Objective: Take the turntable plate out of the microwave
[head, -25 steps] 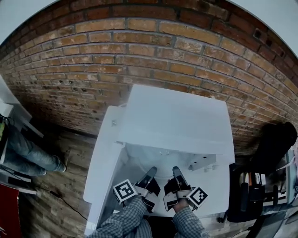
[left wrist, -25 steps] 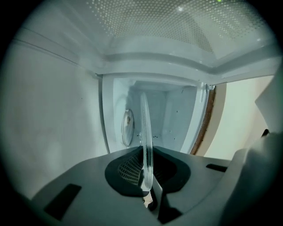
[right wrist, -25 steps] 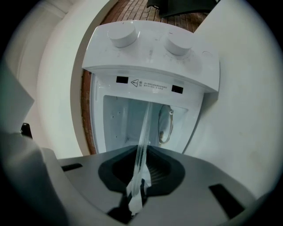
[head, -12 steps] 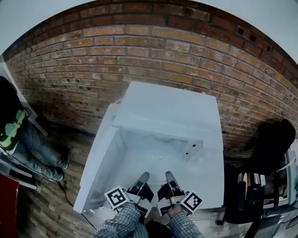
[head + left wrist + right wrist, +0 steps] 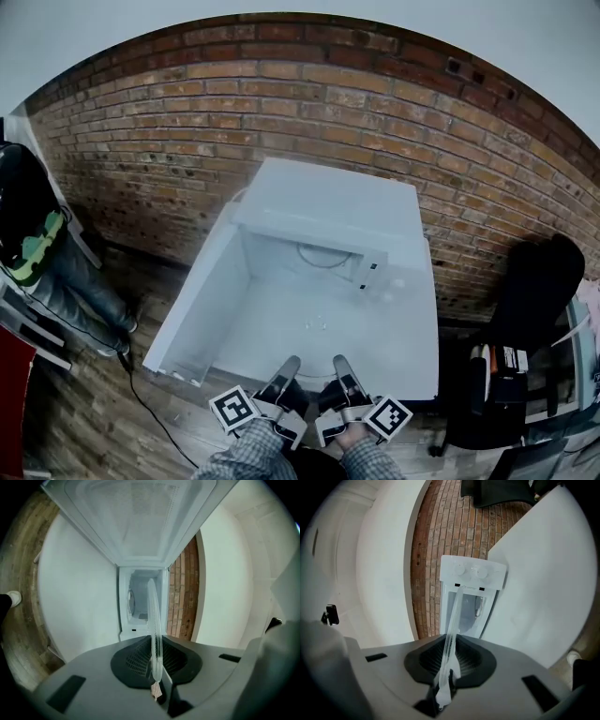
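Observation:
A clear glass turntable plate (image 5: 317,323) hangs level over the white table (image 5: 412,347), in front of the white microwave (image 5: 328,206). The microwave's door (image 5: 199,295) stands swung out to the left, and its cavity (image 5: 322,257) shows a ring on its floor. My left gripper (image 5: 289,367) and right gripper (image 5: 339,366) are side by side at the plate's near rim, each shut on it. In the left gripper view the plate (image 5: 153,630) runs edge-on from my left gripper (image 5: 157,667) toward the microwave (image 5: 140,604). The right gripper view shows the plate (image 5: 452,630) pinched in my right gripper (image 5: 447,667).
A brick wall (image 5: 281,112) rises behind the microwave. A person in jeans (image 5: 42,253) stands at the left on the wooden floor, where a cable (image 5: 141,389) lies. A black chair (image 5: 534,291) and cluttered shelves (image 5: 544,394) are at the right.
Both grippers have drawn back from the microwave together, bringing the plate out of the cavity and over the table. The cavity now shows without the plate.

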